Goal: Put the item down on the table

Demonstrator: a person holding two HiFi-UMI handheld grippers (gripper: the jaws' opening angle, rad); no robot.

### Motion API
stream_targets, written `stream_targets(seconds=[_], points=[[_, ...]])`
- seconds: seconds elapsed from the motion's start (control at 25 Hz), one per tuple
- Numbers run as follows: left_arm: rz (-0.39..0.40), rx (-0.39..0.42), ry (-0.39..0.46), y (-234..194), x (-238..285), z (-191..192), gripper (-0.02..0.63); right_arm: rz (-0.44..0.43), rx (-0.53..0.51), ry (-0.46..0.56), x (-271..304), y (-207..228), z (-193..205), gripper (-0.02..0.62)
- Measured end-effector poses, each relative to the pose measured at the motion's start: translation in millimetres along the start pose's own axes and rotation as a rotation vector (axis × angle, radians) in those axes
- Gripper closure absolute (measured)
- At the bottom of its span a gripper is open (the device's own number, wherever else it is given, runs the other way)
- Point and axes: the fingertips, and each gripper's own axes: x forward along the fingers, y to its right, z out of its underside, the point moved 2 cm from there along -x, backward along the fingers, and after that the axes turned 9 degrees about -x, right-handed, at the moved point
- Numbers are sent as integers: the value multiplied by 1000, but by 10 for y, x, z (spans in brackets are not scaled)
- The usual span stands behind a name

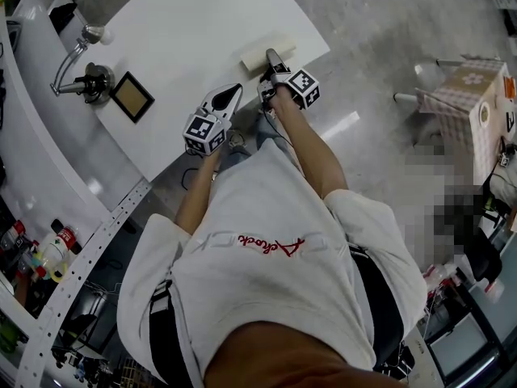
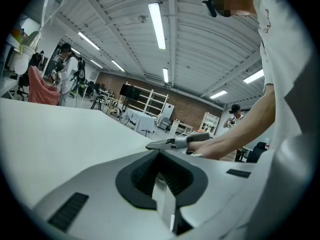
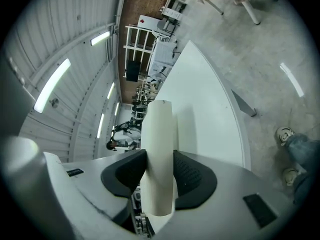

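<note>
one cream block (image 3: 159, 134), in right tongs (image 3: 159, 170)

Big open workshop hall. Ribbed white ceiling (image 2: 210, 49) overhead, with long tube lights (image 2: 157, 25) in rows; their glare streaks the polished grey concrete floor (image 1: 388, 47). Brick wall (image 2: 190, 109) at the far end, with white open shelving (image 2: 155, 103) and a dark screen (image 2: 131, 91) in front of it. Curved white worktop (image 1: 186, 39) close by; on it a chrome gooseneck lamp (image 1: 77, 59) and, just beside that, a small dark-framed square (image 1: 132, 96). White perforated rail (image 1: 89, 253) past the worktop's edge, bottles (image 1: 52, 249) near it. Off to the side, a small table with a checked cloth (image 1: 468, 95). People far back: 1 in a white top (image 2: 67, 76), 1 in a dark cap (image 2: 235, 114).
</note>
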Motion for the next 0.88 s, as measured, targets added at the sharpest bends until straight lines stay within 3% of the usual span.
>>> stream_targets(seconds=[0.44,0.72,0.88], points=[[-29,4,22,-70,-180,-47,603,174,-12,22,69,42,1,434],[-29,-1,29,-69,-234,-28,603,177,-3,-1,76,62,9,434],[-22,-2,23,-64,-240,-26,603,135,-43,-62,90,14,28,404]])
